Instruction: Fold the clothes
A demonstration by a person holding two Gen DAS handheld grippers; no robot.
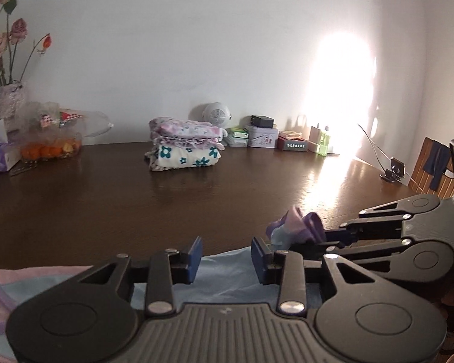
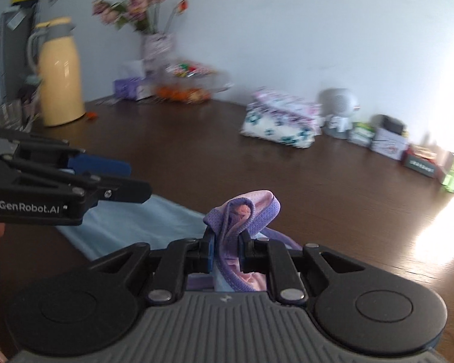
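A light blue cloth [image 1: 227, 275] lies flat at the near edge of the dark wooden table [image 1: 106, 199]. My left gripper [image 1: 227, 255] hovers over it, open, with nothing between its blue pads [image 1: 195, 254]. My right gripper [image 2: 227, 242] is shut on a bunched pink garment with purple trim [image 2: 245, 211], lifted off the table. In the left wrist view the right gripper [image 1: 320, 240] reaches in from the right with that garment [image 1: 293, 225]. In the right wrist view the left gripper [image 2: 127, 178] is at the left, above the blue cloth [image 2: 130, 227].
A stack of folded floral clothes [image 1: 184, 148] sits mid-table near the wall. Along the wall stand a flower vase [image 1: 9, 99], a tissue box [image 1: 0, 154], a bag of oranges [image 1: 50, 148], a round speaker [image 1: 216, 115] and small boxes [image 1: 261, 139]. A yellow jug [image 2: 60, 75] stands far left; a chair [image 1: 432, 169] is at the right.
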